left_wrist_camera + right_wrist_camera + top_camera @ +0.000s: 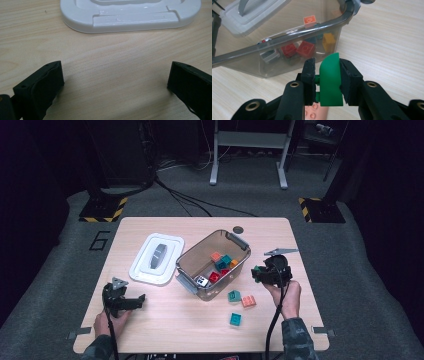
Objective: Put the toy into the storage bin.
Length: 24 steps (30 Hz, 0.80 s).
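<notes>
The right tongs [327, 80] clamped a green rounded plastic brick [331, 81] just beside the clear grey plastic bin [287, 47]; the left tongs [115, 82] stood wide over the wooden surface [112, 62].

Bare table [165, 320] lies open ahead of the left gripper [131, 301] up to the white lid [157, 258]; the bin's near wall [287, 45] fronts the right gripper [327, 82]; three loose blocks [241, 305] lie near it.

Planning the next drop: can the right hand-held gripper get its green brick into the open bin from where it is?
Probably yes. The right hand-held gripper, shut on the green brick, is just outside the bin, whose lid lies off to the side; nothing blocks the opening.
</notes>
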Available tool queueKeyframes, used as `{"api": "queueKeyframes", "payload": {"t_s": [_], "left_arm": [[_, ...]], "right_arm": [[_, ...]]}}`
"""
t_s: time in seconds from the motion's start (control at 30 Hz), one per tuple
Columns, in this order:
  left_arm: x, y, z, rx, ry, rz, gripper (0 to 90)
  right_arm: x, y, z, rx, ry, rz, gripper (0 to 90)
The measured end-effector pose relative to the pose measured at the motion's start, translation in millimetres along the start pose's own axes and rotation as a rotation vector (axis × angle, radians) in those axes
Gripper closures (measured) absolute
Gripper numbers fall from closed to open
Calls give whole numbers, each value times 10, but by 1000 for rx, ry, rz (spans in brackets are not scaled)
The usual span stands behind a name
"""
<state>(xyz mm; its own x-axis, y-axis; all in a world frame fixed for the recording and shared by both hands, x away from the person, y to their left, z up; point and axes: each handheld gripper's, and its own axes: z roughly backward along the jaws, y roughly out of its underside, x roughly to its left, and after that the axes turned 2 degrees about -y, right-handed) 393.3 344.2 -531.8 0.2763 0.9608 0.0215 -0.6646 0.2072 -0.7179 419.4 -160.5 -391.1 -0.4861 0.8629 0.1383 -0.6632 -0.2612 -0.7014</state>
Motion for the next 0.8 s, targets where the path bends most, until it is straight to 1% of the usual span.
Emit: {"api": "queueKeyframes", "payload": {"t_s": [0.03,0.07,0.13,0.17,0.2,0.23,0.27,0.3,0.37,0.4,0.43,0.47,0.53,0.6,0.63,0.73,0.77,0.8], "left_arm": [[-1,1,-2,-3,-2,1,1],[-1,1,-2,-2,-2,0,1],[-1,0,0,-1,3,2,0],[-2,2,3,2,5,0,0],[-4,2,2,1,6,1,0],[-4,3,2,-1,8,-1,0],[-6,3,2,-1,11,-3,0],[-1,1,10,10,18,-14,0],[-6,1,9,7,23,-20,0],[-8,3,7,5,27,-29,0],[-9,3,6,3,31,-32,0],[-9,3,6,3,32,-33,0],[-7,2,9,7,34,-36,0],[-8,4,7,3,35,-37,0],[-7,4,7,3,35,-37,0],[-7,4,7,4,36,-37,0],[-7,4,7,3,36,-37,0],[-8,4,7,3,36,-37,0]], "right_arm": [[-19,-15,11,0,3,20,676],[-8,-32,18,-3,4,2,677],[-24,-66,39,1,11,12,677],[-26,-83,41,-7,10,9,677],[-42,-97,49,-7,13,25,676],[-32,-117,59,-7,13,2,677],[-48,-132,64,-11,17,15,677],[-50,-148,74,-8,19,11,676],[-60,-190,86,-18,24,11,677],[-77,-206,95,-20,29,28,677],[-66,-226,105,-21,27,3,677],[-78,-238,108,-29,29,17,677],[-76,-275,123,-34,31,7,677],[-81,-313,133,-44,36,16,676],[-79,-336,138,-47,35,11,676],[-84,-392,149,-50,41,32,677],[-76,-414,154,-50,41,21,677],[-88,-438,154,-55,43,35,677]]}}
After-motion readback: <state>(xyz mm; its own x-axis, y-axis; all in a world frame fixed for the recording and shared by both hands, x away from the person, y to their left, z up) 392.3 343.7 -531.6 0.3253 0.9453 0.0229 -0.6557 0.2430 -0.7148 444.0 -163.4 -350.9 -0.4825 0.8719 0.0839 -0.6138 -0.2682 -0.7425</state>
